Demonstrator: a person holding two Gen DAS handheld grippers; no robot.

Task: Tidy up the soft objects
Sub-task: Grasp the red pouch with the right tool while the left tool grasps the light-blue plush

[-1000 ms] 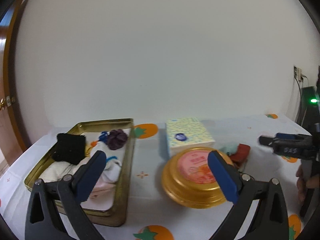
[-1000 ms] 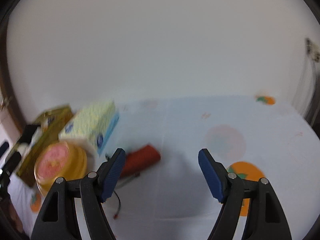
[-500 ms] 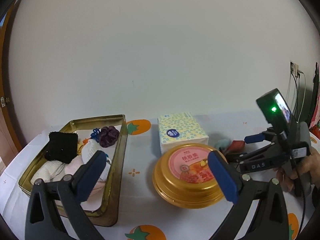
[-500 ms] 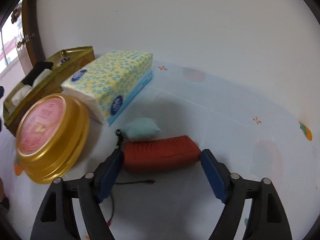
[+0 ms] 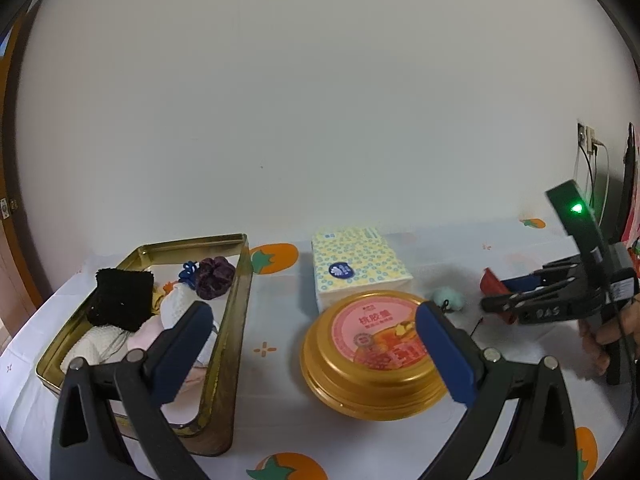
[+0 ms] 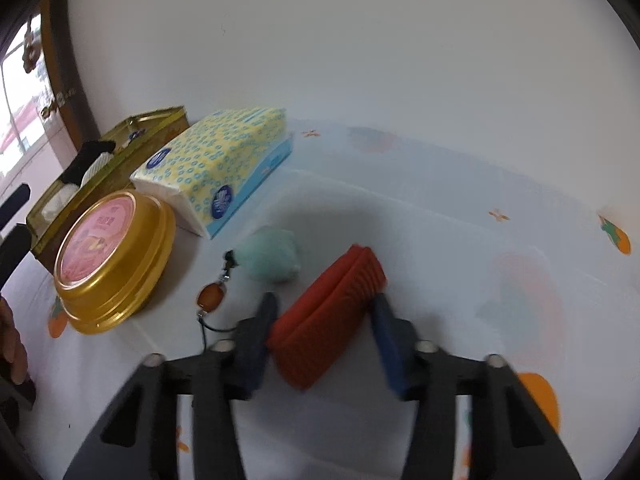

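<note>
While right claw [image 6: 320, 330] grips one red pouch [image 6: 326, 316] (1 teal pouch [image 6: 274, 256] nearby).

Left tongs [image 5: 312, 340] gape wide over the white surface with orange fruit print [image 5: 264, 408]. A rectangular gold metal tin [image 5: 236, 320] at left holds a black knitted cloth [image 5: 120, 298] and purple scrunchie [image 5: 215, 277]. Centre sits a round gold tin with pink lid [image 5: 372, 354], a yellow-patterned tissue pack [image 5: 356, 264] behind. Far right, right tongs [image 5: 500, 292] clamp a red pouch [image 5: 491, 283] near a mint-green plush [image 5: 449, 299]
</note>
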